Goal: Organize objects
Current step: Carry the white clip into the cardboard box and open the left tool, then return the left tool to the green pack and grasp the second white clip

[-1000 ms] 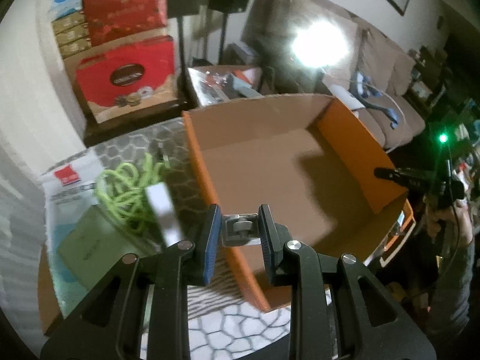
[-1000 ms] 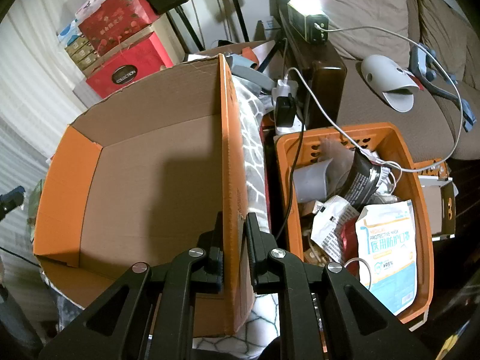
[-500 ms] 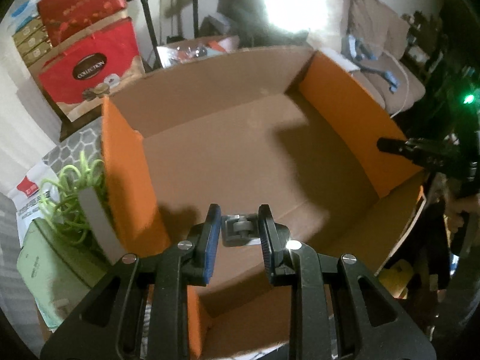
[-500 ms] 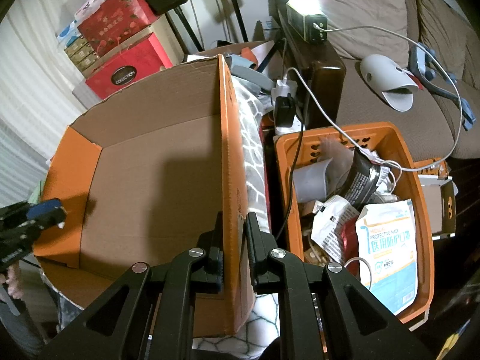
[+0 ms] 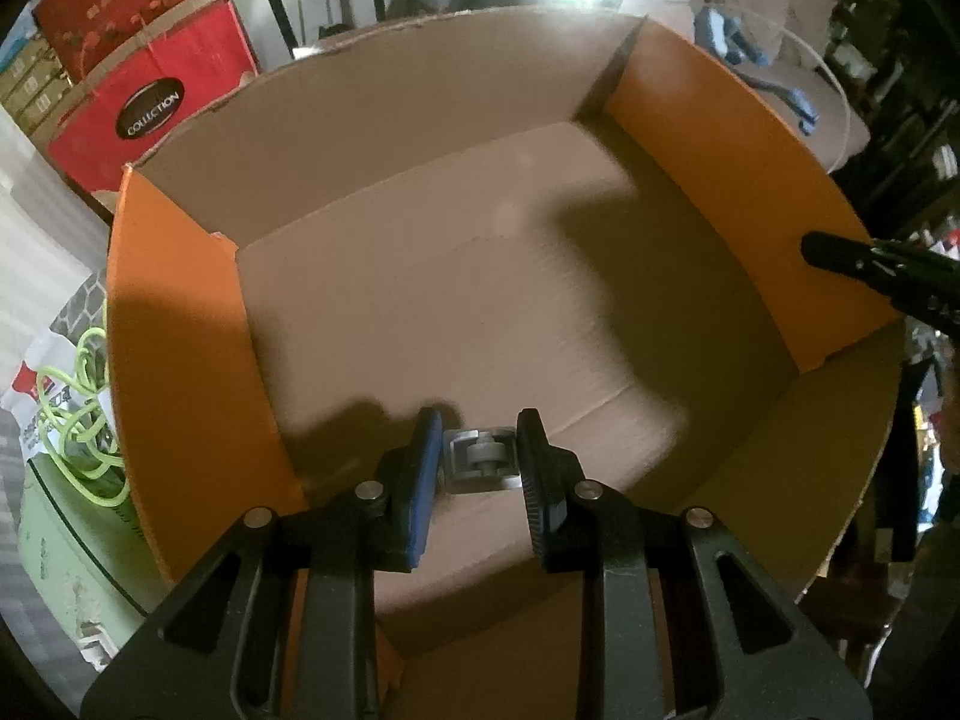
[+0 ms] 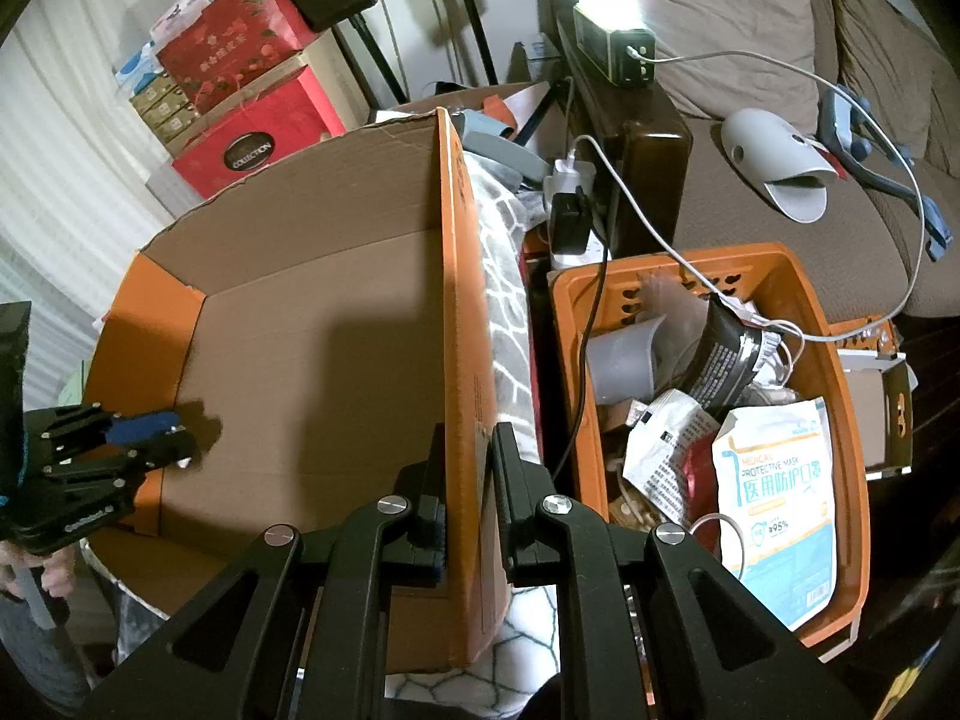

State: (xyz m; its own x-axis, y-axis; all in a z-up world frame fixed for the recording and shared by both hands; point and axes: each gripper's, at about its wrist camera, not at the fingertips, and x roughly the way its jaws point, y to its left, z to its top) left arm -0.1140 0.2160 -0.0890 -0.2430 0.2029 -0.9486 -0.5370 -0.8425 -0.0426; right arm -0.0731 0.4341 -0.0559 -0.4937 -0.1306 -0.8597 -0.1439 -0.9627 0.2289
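An open cardboard box with orange flaps (image 5: 480, 276) fills the left wrist view; it also shows in the right wrist view (image 6: 312, 360). My left gripper (image 5: 480, 450) is shut on a small grey metal part (image 5: 483, 459) and holds it inside the box, above its floor. It shows from the side in the right wrist view (image 6: 162, 438). My right gripper (image 6: 468, 450) is shut on the box's orange right wall (image 6: 462, 312); its fingertips (image 5: 840, 252) show at that wall.
A green cable (image 5: 78, 408) lies on packets left of the box. Red gift boxes (image 6: 240, 96) stand behind. An orange basket (image 6: 834, 372) full of packets and cables sits right of the box, beside a sofa (image 6: 720, 36).
My left gripper has carried the grey part from outside the box's left wall over it and into the box. My right gripper has kept its hold on the right wall.
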